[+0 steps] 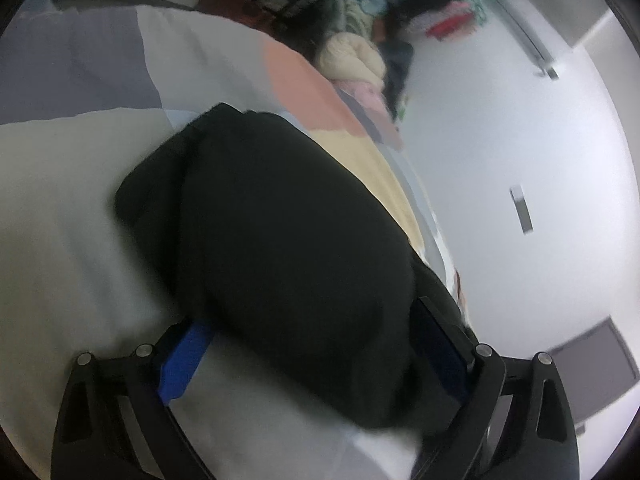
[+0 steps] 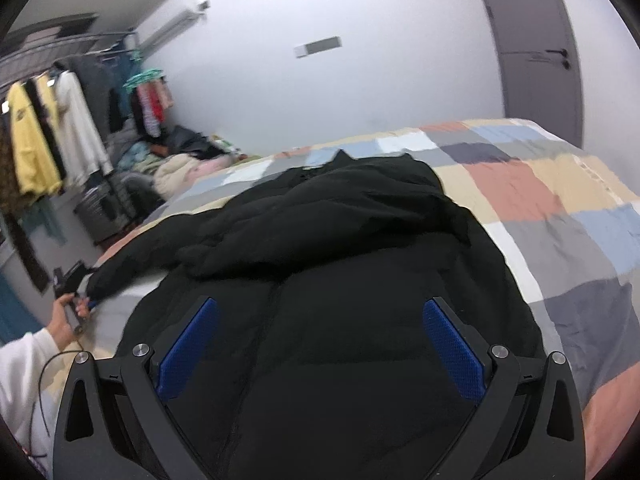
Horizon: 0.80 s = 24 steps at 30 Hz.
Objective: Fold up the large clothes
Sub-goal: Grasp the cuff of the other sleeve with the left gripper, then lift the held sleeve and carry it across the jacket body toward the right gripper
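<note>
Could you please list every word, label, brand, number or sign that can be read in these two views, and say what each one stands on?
None can be read in either view.
yellow garment on the rack: a small pale mark on its chest, too blurred to read.
black jacket on the checked bedspread: no label or print shows.
wall plate: blank as far as can be told.

Soft, even indoor light fills both fisheye views, edges bowed and corners vignetted black. The left wrist view is smeared by motion blur; the black jacket [image 2: 340, 264] reads as near-featureless shadow against the pale wall [image 2: 360, 80].
</note>
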{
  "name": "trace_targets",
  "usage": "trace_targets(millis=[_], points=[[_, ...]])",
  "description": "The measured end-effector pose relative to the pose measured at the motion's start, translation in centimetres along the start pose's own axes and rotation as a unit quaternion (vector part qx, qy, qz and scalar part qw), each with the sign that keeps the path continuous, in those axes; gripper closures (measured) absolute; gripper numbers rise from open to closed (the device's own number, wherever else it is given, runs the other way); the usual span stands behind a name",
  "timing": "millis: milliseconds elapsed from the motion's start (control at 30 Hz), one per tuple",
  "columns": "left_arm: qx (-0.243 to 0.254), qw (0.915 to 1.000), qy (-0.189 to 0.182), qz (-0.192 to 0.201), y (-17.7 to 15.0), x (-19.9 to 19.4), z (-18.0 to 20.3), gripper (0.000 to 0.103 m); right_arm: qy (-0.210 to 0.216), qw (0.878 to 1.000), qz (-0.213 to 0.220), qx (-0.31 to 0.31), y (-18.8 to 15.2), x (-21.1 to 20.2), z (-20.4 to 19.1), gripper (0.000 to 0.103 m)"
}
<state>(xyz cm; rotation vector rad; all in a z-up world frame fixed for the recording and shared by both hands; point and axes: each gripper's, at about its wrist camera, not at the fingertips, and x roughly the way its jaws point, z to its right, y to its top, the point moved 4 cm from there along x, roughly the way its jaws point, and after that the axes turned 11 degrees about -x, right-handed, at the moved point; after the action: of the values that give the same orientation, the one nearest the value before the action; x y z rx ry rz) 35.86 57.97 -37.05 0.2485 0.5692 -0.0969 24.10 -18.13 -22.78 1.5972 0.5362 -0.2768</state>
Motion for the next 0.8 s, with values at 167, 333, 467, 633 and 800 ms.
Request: trace_targets(millis=[167, 333, 467, 633, 800], points=[[-0.014, 0.9996, -0.006, 0.025, 2.5, 1.9, 0.2, 0.031, -0.024, 1.000, -0.008, 0.018, 0.3, 1.1, 0.9, 0.000], [0.009, 0.9995, 0.000, 0.031, 4.0, 2.5, 1.5, 0.062, -0.038, 0.999, -0.020, 0.012, 0.1, 1.3, 1.1, 0.000], [0.054, 0.9975, 0.023, 0.038, 4.5, 1.4, 4.0, 0.082, -0.042, 0.999, -0.013, -0.002, 0.6, 0.9, 0.5, 0.000], [0.102, 0.9912, 0.052, 0.067, 5.0, -2.0, 8.2, 0.090, -0.044, 0.998, -0.005, -0.033, 0.7, 0.3, -0.4, 0.000], [0.164, 0.9812, 0.071, 0.074, 3.8, -5.0, 13.2, 0.093, -0.039, 0.998, 0.005, -0.049, 1.2, -1.1, -0.9, 0.000]])
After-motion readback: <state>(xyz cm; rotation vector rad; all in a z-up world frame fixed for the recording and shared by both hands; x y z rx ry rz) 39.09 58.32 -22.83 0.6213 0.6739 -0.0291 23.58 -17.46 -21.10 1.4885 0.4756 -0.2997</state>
